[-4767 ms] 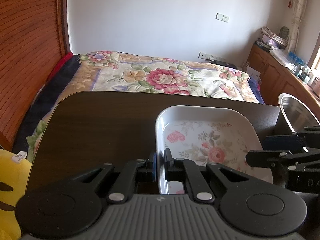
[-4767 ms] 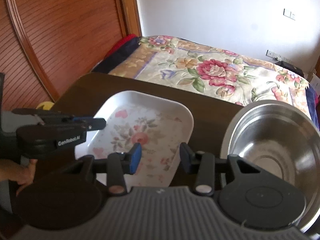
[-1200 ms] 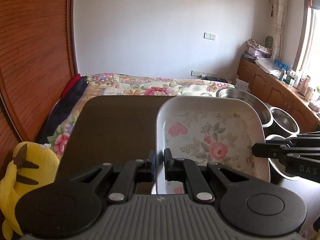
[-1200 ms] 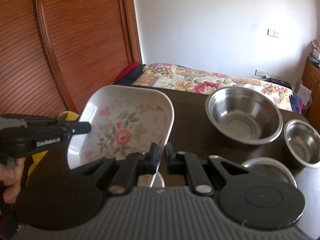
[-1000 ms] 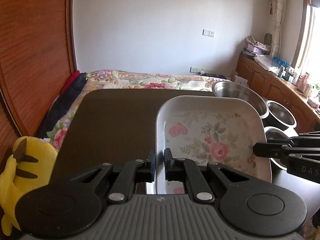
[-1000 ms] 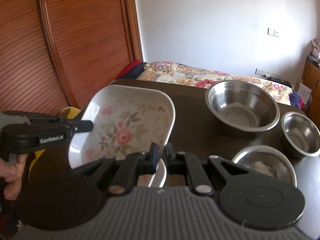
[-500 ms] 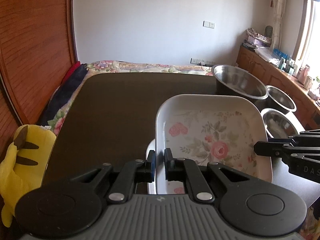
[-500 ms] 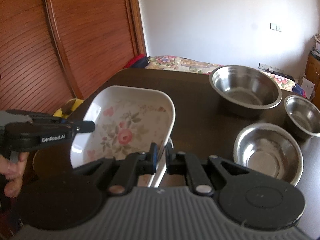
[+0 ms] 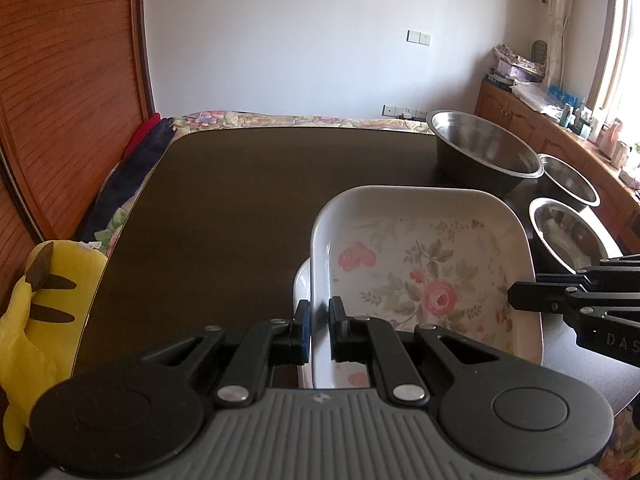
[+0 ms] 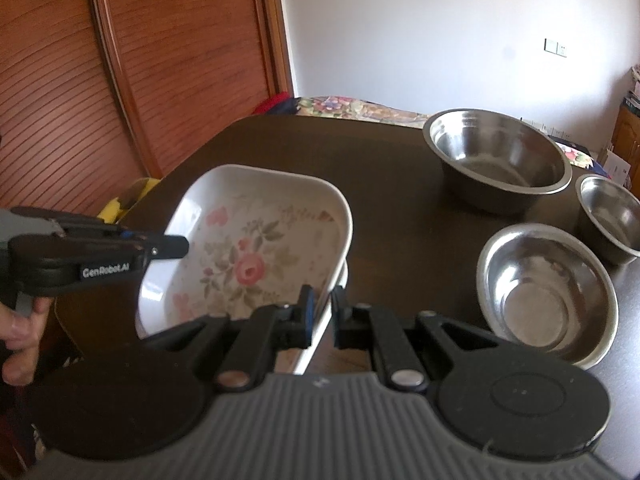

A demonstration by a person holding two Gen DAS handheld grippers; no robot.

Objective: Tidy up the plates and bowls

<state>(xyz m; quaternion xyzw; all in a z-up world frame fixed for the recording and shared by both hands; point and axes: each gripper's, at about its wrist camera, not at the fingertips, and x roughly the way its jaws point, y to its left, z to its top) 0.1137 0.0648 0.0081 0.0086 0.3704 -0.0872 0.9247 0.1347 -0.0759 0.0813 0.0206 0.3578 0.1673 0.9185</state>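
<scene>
Floral dish first: the white, rounded-square ceramic dish with pink roses painted inside point(image 9: 424, 276) hangs tilted just over a dark brown wooden table point(image 9: 248, 200), and I have it pinched from both sides. My left gripper point(image 9: 318, 318) is clamped on the dish's left rim, its blue-padded fingers point(image 9: 305, 320) pressed to either side of the wall. My right gripper point(image 10: 322, 306) is clamped on the opposite rim, jaws nearly together with only the thin white edge between them. Directly under the dish I can see the rim of a second white dish point(image 9: 301, 280), peeking out at the left side; whether the two are touching I cannot tell.

To the right on the table stand three stainless steel bowls: a large steel bowl point(image 10: 498, 158) at the far side, a small steel bowl point(image 10: 612, 216) near the right edge, and a medium shallow steel bowl point(image 10: 548, 292) closest to me. All three sit upright and apart from the dish.

At the table's left edge a yellow plush toy with black-tipped ears point(image 9: 28, 316) leans. A person's hand point(image 10: 18, 328) grips the left gripper's handle.
</scene>
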